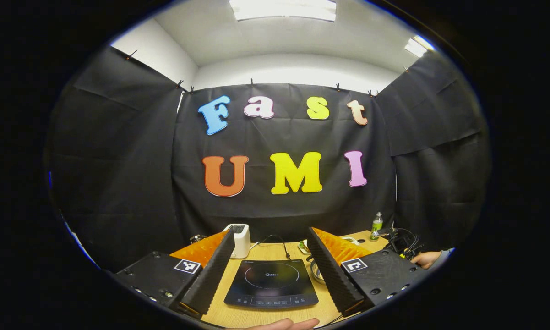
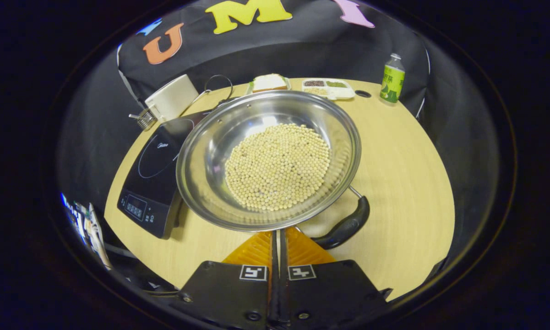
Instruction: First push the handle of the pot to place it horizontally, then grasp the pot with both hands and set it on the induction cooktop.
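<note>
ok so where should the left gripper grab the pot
Take the thin steel rim of the pot on the side facing the induction cooktop, opposite the black handle. The rim overhangs the table there, so open fingers can slide over its edge from the cooktop side, balancing the beans.

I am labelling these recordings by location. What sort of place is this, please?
Probably a staged recording booth set up as a small kitchen: black cloth walls enclose a wooden table holding an induction cooktop, a pot of beans and a bottle.
</note>
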`<state>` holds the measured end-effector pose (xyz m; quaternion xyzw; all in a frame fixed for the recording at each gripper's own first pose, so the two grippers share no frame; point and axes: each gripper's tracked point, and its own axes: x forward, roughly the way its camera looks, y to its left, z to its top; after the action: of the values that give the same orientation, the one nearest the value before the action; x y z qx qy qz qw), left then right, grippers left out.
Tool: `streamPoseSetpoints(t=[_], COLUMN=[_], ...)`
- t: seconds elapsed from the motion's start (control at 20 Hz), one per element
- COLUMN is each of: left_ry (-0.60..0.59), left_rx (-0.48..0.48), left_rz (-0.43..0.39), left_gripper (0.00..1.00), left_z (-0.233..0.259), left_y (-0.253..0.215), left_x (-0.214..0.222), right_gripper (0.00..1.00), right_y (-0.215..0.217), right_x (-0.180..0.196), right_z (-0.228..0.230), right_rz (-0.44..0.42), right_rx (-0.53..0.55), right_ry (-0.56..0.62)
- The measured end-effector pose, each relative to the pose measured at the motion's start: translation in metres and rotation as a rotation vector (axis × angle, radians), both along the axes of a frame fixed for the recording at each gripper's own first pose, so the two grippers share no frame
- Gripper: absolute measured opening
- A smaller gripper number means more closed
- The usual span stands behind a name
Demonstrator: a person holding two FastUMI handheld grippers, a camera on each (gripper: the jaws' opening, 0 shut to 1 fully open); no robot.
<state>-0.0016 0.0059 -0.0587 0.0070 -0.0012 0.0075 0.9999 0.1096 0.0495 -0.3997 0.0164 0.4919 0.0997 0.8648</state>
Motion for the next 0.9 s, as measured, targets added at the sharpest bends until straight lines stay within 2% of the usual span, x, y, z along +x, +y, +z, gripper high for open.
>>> streamPoseSetpoints(t=[0.05,0.2,0.4,0.7,0.9], left_ry=[0.004,0.026,0.017,0.045,0.101], left_rx=[0.001,-0.007,-0.020,0.034,-0.035], left_rz=[-0.002,-0.005,-0.026,-0.002,-0.036], left_gripper=[0.95,0.95,0.95,0.96,0.96], left_z=[-0.002,-0.010,-0.011,-0.023,-0.035], left_y=[-0.003,-0.011,-0.024,-0.025,-0.034], left_x=[0.001,-0.001,-0.001,0.004,0.010], right_gripper=[0.04,0.01,0.04,0.04,0.04], right_y=[-0.004,-0.017,-0.040,-0.068,-0.093], right_x=[0.001,0.007,0.018,0.032,0.049], right_z=[0.000,-0.002,-0.005,-0.006,-0.011], right_rz=[-0.004,-0.023,-0.046,-0.056,-0.064], right_rx=[0.001,0.014,0.000,0.006,-0.012], right_ry=[-0.002,0.000,-0.008,-0.013,-0.022])
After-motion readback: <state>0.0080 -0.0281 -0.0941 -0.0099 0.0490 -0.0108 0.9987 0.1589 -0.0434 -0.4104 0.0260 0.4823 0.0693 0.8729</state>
